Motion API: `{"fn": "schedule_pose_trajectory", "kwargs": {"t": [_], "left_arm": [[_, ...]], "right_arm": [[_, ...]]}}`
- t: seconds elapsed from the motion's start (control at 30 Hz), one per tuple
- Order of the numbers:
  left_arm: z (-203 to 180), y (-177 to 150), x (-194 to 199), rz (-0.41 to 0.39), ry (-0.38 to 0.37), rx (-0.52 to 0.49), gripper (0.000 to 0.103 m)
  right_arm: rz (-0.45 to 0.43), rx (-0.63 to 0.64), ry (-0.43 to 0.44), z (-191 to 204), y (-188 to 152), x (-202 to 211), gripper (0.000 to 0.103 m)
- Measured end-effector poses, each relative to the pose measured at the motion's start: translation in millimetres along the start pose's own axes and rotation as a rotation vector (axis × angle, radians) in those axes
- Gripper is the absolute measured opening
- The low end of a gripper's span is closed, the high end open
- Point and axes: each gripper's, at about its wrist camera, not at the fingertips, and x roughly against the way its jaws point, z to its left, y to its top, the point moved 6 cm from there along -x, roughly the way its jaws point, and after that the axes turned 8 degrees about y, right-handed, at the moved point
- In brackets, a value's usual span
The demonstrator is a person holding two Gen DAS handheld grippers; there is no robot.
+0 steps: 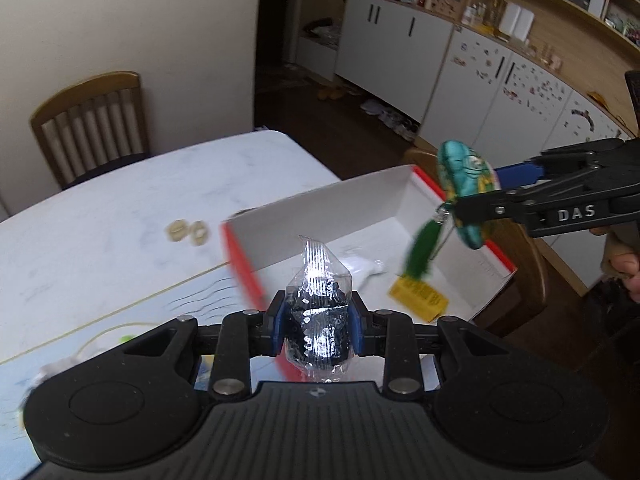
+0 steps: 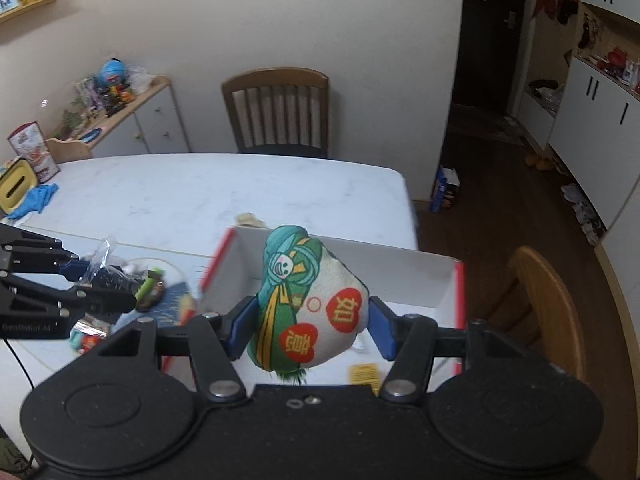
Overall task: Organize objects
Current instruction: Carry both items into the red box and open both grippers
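My left gripper (image 1: 319, 320) is shut on a clear plastic packet with a black item inside (image 1: 319, 312), held above the near left corner of a white box with red edges (image 1: 360, 208). My right gripper (image 2: 310, 320) is shut on a green and white stuffed pouch with red emblems (image 2: 308, 304), held over the box (image 2: 400, 276). In the left wrist view the pouch (image 1: 466, 182) with its green tassel hangs above the box's right side. In the right wrist view the left gripper (image 2: 100, 284) with its packet is at the left.
A yellow card (image 1: 418, 300) and a white item (image 1: 372, 270) lie in the box. Two small rings (image 1: 188, 232) sit on the white marble table (image 1: 120, 200). Several small items lie on a placemat (image 2: 160, 292). Wooden chairs (image 2: 276, 108) stand around the table.
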Motion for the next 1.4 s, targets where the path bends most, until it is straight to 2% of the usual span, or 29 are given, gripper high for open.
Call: {"fn": "schedule_pose_trajectory", "kwargs": {"t": [0.2,0.4,0.53,0.67,0.9,1.4], "left_arm": [[-39,6,-42,0.067,-0.013,-0.036,0.03],[-55,4,-87,0.136,0.045,-0.081,0.03],[-55,2,-115,0.185,0.091,-0.073,0.03],[-51,5,-138,0.194,0.136,-0.077,0.03],[-43,5,-170,0.229,0.173,-0.06,0.03],[-38,-3,-201,0.308,0.171,-0.047,0.03]], "right_arm": [[0.025,-0.019,-0.01,-38,-7,-11,0.058],[0.059,-0.02,-0.021,-61,-7,-33,0.058],[0.079,0.005,-0.014,-64,-3,-50,0.058],[0.114,0.031,-0.013,-65,-6,-74,0.058],[0.181,0.056,0.014,-62,-19,-107,0.058],[0.282,-0.009,0.075,-75,-35,-147,0.058]]}}
